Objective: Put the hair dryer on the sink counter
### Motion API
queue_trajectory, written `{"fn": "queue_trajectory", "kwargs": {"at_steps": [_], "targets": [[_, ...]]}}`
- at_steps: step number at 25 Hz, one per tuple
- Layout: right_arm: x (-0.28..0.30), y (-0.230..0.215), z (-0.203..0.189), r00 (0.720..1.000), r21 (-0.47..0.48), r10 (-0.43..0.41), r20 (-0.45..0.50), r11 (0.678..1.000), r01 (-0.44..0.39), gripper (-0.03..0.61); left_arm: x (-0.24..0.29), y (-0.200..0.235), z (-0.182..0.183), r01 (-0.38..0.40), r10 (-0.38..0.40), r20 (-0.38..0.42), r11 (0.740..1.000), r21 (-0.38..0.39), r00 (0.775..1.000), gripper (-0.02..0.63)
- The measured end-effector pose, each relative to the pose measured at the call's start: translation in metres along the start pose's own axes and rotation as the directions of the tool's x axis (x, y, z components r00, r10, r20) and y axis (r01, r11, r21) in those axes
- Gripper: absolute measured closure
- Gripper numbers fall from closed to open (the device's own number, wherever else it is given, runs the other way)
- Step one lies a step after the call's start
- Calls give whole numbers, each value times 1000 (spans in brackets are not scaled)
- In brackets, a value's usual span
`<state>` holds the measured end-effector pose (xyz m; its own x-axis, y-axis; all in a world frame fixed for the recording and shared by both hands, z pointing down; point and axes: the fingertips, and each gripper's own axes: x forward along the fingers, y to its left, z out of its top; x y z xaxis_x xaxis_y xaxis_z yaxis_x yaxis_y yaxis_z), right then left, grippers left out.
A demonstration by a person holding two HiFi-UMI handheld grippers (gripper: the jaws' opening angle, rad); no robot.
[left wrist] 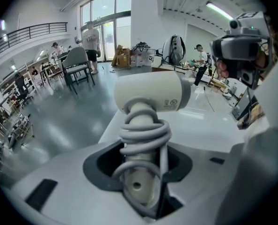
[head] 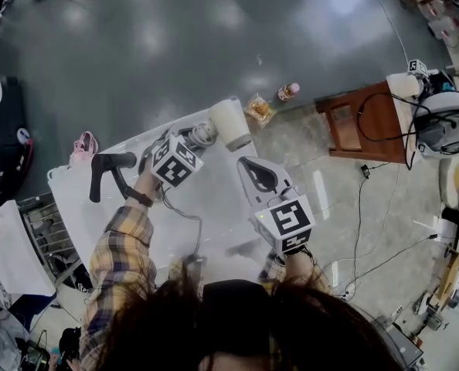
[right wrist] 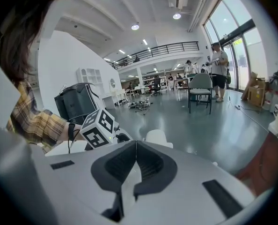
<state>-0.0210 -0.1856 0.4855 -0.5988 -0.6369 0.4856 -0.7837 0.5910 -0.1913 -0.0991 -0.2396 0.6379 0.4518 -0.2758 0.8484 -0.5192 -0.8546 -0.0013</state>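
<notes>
Hair dryer [head: 222, 124] first, from the head view: we see its cream barrel out past the left gripper [head: 198, 136], at the far edge of the white surface [head: 214, 207], with the plaid-sleeved left arm [head: 121, 253] reaching forward and the right gripper [head: 254, 175] hanging just beside it over the same surface. From the left gripper view we see what the head view hides: the fingers [left wrist: 101, 165] clamp the dryer's handle, wound in its grey cord [left wrist: 146, 135], barrel upward. From the right gripper view we see that gripper's fingers [right wrist: 119, 165] pressed together, holding nothing, with the dryer's barrel beyond them.
</notes>
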Motion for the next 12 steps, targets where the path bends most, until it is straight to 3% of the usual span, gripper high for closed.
{"fn": "queue_trajectory", "kwargs": {"at_steps": [12], "targets": [[10, 5, -7, 999, 9, 37, -32, 999, -37, 563, 6, -1, -3, 44, -44, -24, 998, -35, 999, 428]]}}
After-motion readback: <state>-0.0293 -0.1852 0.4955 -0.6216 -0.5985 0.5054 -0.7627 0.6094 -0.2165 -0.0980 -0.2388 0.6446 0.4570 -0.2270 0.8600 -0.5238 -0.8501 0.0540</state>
